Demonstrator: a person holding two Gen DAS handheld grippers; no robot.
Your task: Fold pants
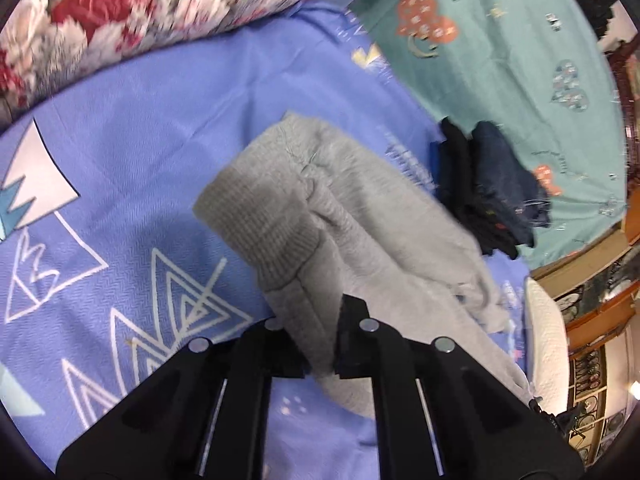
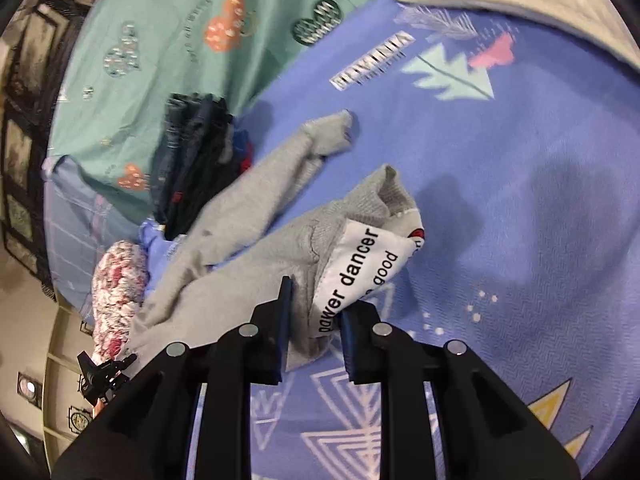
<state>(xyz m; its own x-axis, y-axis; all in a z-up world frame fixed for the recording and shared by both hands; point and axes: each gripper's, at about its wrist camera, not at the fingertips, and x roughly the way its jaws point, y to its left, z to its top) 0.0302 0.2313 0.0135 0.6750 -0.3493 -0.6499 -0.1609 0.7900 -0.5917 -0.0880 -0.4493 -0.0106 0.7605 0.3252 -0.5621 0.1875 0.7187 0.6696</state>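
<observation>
Matt grey knit pants (image 1: 360, 216), ribbed cuff; smooth cotton sheet (image 1: 132, 152).

Lighting: we find both wrist views evenly and brightly lit, colours saturated. Shadows: we note soft dark patches on the blue bedsheet (image 2: 520, 168) at right in the right wrist view. Glare: one small bright lamp (image 1: 635, 389) at the left view's lower right edge. Blur: we see motion smear on the floral quilt (image 1: 132, 12) and printed patterns. Distortion: strong fisheye bending, black vignette corners.
</observation>
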